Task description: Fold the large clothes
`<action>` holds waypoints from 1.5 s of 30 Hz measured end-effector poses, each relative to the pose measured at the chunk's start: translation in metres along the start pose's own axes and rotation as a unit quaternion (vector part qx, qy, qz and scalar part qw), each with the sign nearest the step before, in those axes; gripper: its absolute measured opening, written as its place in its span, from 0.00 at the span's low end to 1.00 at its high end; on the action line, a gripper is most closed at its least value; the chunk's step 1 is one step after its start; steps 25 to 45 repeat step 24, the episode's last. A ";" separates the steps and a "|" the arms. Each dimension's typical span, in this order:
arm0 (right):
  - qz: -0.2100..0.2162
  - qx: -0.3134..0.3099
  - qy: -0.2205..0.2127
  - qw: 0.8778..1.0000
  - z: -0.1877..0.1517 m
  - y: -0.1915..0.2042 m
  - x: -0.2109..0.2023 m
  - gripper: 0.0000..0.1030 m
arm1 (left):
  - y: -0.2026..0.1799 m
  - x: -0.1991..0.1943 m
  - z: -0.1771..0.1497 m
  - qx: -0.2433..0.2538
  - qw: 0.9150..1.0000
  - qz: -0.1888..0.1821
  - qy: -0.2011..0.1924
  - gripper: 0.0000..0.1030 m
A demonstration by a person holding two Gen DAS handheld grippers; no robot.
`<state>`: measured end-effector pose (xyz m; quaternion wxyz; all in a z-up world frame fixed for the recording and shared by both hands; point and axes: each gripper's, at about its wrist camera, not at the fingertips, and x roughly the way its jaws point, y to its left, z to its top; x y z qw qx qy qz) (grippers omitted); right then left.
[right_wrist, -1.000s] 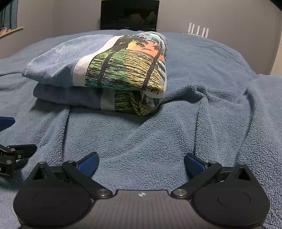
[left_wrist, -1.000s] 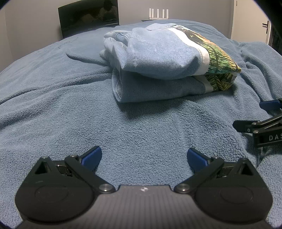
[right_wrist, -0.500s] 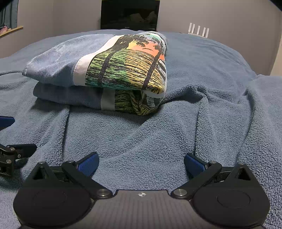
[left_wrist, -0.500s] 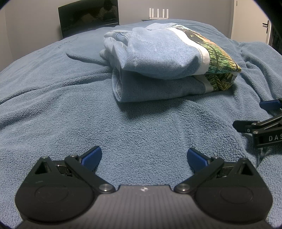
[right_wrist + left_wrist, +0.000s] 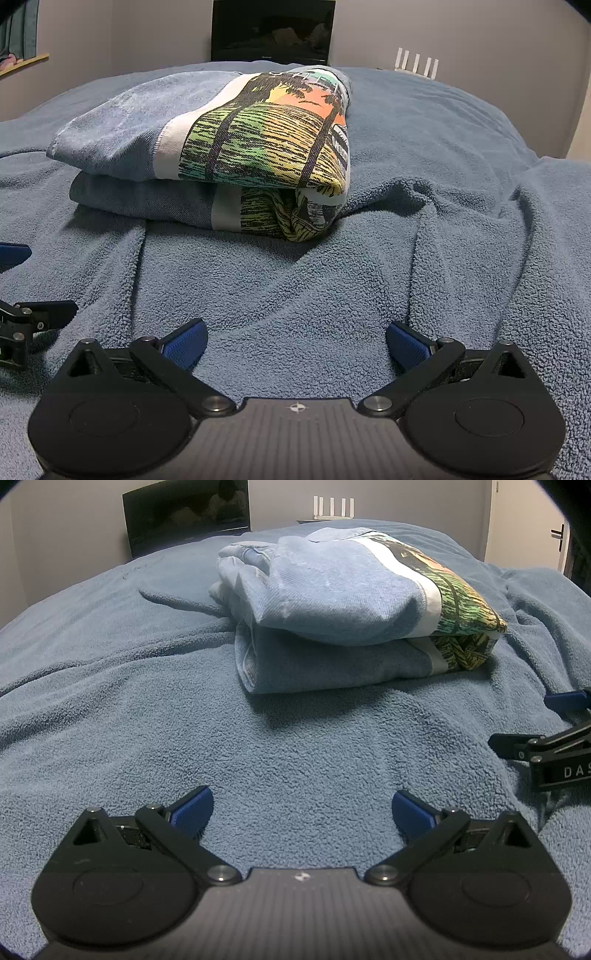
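Now folded sweatshirt (image 5: 332, 602) on blue blanket (image 5: 147, 701); left gripper (image 5: 302, 808) and right gripper (image 5: 295, 339) both spread, empty, resting near it.

Folded garment (image 5: 332, 602) (image 5: 207, 147): one, large, light blue denim-like fabric. Printed panel with a white border: dark palm trunks over green, yellow and orange stripes. Folded into a thick, compact bundle of stacked layers, the top layer bulging and overhanging the lower one. Print wraps round one end; looser bunched folds at the opposite end. Lying flat on blue fleece bedding.
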<state>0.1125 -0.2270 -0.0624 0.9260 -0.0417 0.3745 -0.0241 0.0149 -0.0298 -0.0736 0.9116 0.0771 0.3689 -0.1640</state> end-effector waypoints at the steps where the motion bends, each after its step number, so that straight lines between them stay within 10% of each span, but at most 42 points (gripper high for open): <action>1: 0.000 0.000 0.000 1.000 0.000 0.000 0.000 1.00 | 0.000 0.000 0.000 -0.001 1.000 -0.001 0.000 1.00; 45: -0.001 -0.001 0.000 1.000 -0.001 0.001 0.000 1.00 | 0.000 0.001 -0.001 -0.002 1.000 -0.002 -0.002 1.00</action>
